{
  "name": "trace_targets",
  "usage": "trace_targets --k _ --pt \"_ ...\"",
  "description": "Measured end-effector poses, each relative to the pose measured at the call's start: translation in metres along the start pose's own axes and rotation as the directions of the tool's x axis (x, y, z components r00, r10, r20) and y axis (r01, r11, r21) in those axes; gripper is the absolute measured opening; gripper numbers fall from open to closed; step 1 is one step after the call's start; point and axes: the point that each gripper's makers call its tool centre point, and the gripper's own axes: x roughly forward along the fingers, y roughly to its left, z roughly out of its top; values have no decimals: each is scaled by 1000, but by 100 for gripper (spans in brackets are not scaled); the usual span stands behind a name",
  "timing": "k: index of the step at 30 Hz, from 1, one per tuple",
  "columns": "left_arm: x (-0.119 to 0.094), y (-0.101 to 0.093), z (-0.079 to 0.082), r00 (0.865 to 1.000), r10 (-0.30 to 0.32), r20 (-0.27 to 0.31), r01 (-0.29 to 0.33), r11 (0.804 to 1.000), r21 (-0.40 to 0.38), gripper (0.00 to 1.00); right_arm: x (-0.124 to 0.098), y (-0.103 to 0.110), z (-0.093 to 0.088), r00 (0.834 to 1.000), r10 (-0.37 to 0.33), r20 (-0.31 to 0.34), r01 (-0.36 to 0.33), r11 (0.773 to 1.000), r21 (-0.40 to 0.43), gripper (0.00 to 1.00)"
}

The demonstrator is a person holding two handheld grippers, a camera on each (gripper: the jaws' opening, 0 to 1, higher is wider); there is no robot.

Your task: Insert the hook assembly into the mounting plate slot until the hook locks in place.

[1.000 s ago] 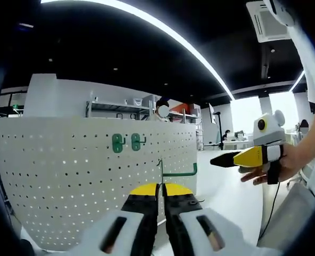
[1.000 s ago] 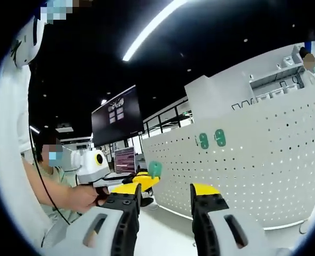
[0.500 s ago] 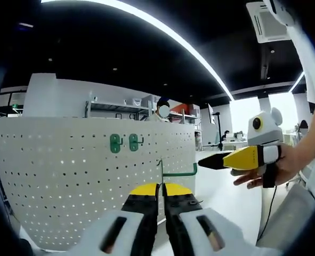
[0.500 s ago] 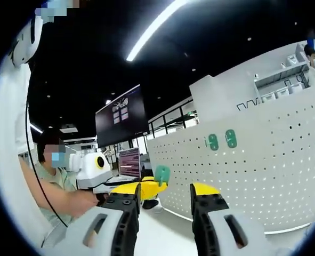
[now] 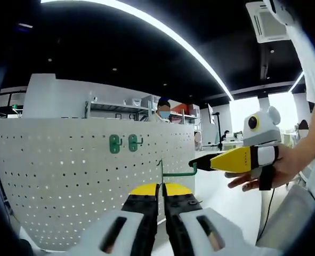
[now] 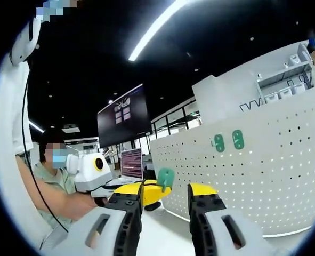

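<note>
We see our left gripper (image 5: 158, 188) clamped on the green hook (image 5: 174, 172) before the white pegboard (image 5: 66, 176); our right gripper (image 6: 165, 193) gapes narrowly. No writing is readable.

In the left gripper view the left gripper (image 5: 158, 188) rises from the bottom edge with its yellow-tipped jaws pressed together, pinching a thin green hook (image 5: 170, 172) between them; the right gripper (image 5: 200, 161) comes in from the right, held level, its dark tips pointing left, carried by a hand (image 5: 266, 170) wrapped round its grip, the forearm running off the right edge; in the right gripper view the right gripper (image 6: 168, 192) has its jaws spread apart with a clear gap between them.
</note>
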Motion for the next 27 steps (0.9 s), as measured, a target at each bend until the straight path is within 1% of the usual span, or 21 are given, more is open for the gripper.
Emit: trace_targets --k 2,4,11,14,24,27 --pt "0 0 0 1000 0 0 0 1000 1 2 2 1 -1 1000 -2 -1 2 1000 -3 30" --pt "0 0 1 1000 2 1 -2 1000 1 2 4 4 -1 1000 8 4 -8 1000 -10 26" --pt "-1 0 2 1000 2 2 -2 1000 7 2 10 6 -3 1000 19 0 -19 1000 -2 24" --pt "-1 1 4 1000 4 2 -4 1000 9 2 12 6 0 1000 21 7 -21 1000 -1 23" --pt "-2 -1 8 1000 -2 7 1 1000 13 2 21 9 -1 1000 26 5 -26 1000 6 19" --pt "-1 -2 8 1000 -3 9 3 1000 12 2 22 9 1 1000 22 12 -23 1000 13 18"
